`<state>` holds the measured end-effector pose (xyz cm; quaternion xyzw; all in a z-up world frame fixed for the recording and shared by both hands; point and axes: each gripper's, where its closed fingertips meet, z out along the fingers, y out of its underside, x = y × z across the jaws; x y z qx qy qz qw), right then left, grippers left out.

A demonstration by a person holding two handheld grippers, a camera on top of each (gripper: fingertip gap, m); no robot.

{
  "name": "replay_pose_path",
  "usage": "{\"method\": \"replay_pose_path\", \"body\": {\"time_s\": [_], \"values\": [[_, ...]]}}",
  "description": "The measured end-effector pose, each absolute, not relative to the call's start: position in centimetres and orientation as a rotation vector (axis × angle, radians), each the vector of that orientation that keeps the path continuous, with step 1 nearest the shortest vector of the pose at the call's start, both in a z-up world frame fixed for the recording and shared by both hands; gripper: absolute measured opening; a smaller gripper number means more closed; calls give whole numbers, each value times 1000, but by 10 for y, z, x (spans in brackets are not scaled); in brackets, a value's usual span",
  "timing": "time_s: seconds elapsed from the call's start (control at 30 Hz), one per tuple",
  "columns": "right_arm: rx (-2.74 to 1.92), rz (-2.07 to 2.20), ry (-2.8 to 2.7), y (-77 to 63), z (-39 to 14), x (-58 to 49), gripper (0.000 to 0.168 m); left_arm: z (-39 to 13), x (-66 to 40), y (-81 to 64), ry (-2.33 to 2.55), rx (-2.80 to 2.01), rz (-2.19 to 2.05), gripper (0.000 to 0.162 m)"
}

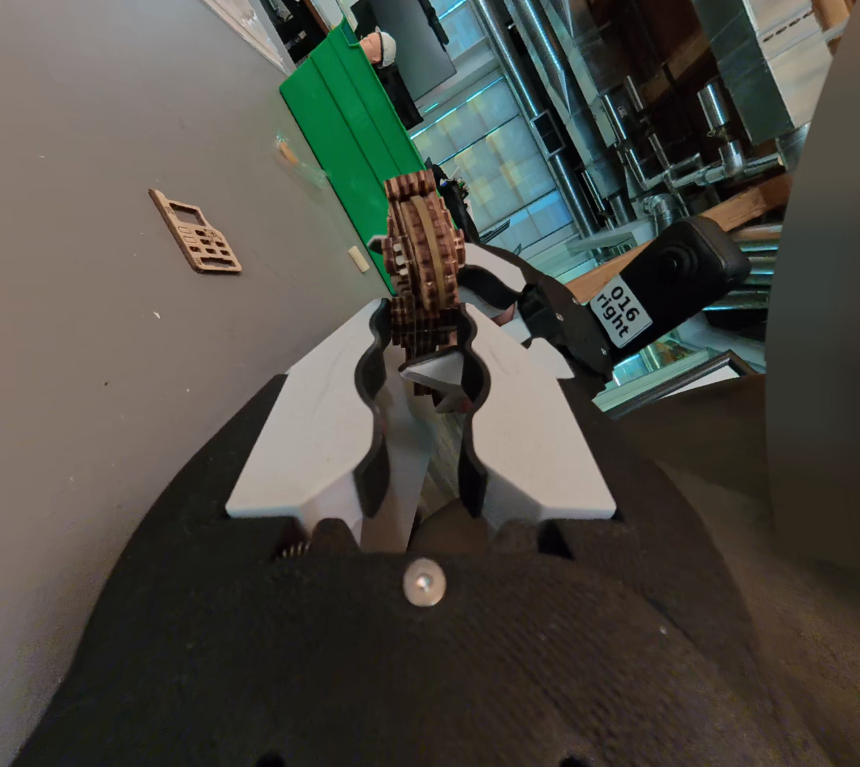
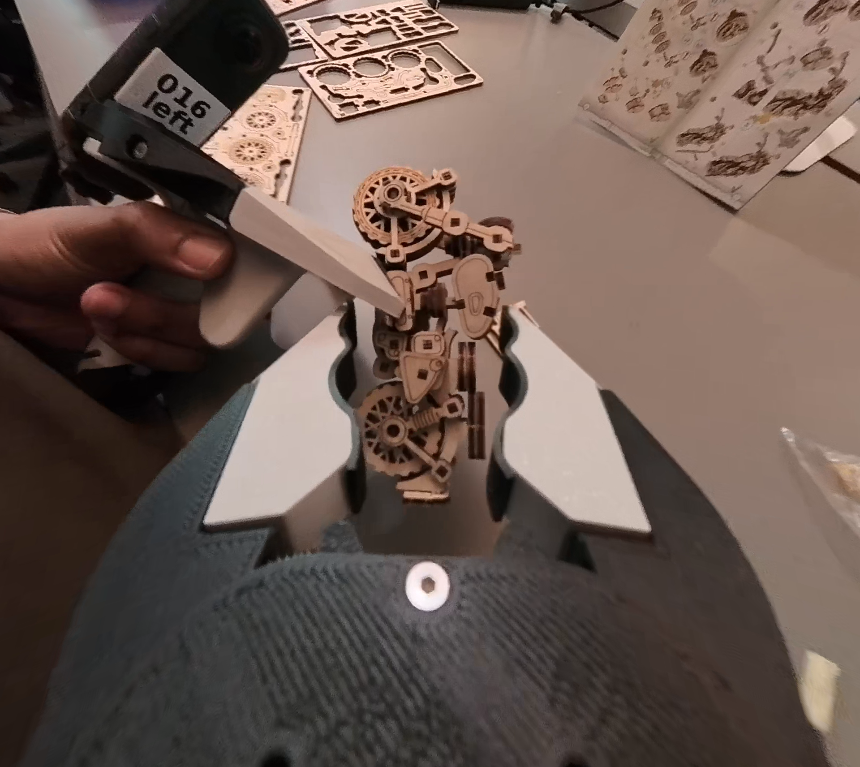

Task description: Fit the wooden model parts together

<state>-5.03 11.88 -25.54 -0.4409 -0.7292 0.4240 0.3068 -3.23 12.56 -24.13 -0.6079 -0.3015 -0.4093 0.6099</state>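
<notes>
Pinching the wooden motorcycle model [image 2: 421, 325] at its middle, our left gripper [image 1: 424, 325] holds it off the grey table [image 2: 605, 302]. Our right gripper [image 2: 426, 377] stands wide around it, punched wooden sheets [image 2: 386, 83] well beyond.

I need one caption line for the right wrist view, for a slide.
Left gripper holds a wooden motorcycle model upright between the open right gripper fingers, above a grey table with cut-out wooden sheets.

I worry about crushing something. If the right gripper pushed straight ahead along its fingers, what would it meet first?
The wooden motorbike model, probably: it already stands between the right gripper fingers. Beyond it lies bare grey table, though depth is hard to judge.
</notes>
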Motion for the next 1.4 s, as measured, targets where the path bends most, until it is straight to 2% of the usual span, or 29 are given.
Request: {"method": "replay_pose_path", "body": {"time_s": [0.17,1.4], "values": [[-1186,1115,-1917,121,-255,-51,52,-242,-31,126,-691,-1411,-945,25],[-1236,1048,-1911,124,-262,-51,50,-248,-32,128,-721,-1452,-905,25]]}}
